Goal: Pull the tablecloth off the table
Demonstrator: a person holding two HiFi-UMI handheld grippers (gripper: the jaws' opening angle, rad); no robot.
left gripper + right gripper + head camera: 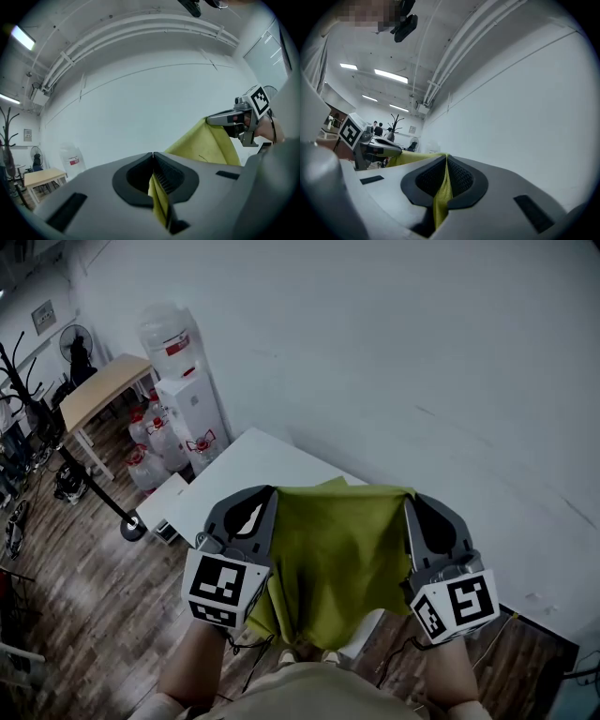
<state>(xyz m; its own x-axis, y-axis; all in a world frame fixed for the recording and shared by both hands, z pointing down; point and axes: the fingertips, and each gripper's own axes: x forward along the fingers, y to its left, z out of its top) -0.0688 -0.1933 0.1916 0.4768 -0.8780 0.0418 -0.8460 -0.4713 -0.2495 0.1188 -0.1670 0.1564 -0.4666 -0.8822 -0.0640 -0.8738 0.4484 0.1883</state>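
Note:
The yellow-green tablecloth (333,559) hangs in the air between my two grippers, stretched across its top edge and draping down in front of me. My left gripper (269,493) is shut on its upper left corner, and the cloth (159,194) shows pinched between the dark pads. My right gripper (410,499) is shut on the upper right corner, with the cloth (443,190) running down between its pads. The white table (239,474) lies below and beyond the cloth, its top bare at the left. From the left gripper view the right gripper (213,120) holds the far corner.
A water dispenser (183,381) with several spare bottles (150,451) stands left of the table by the white wall. A wooden table (98,395) and a black coat stand (84,484) sit further left on the wood floor. People stand far off in the right gripper view.

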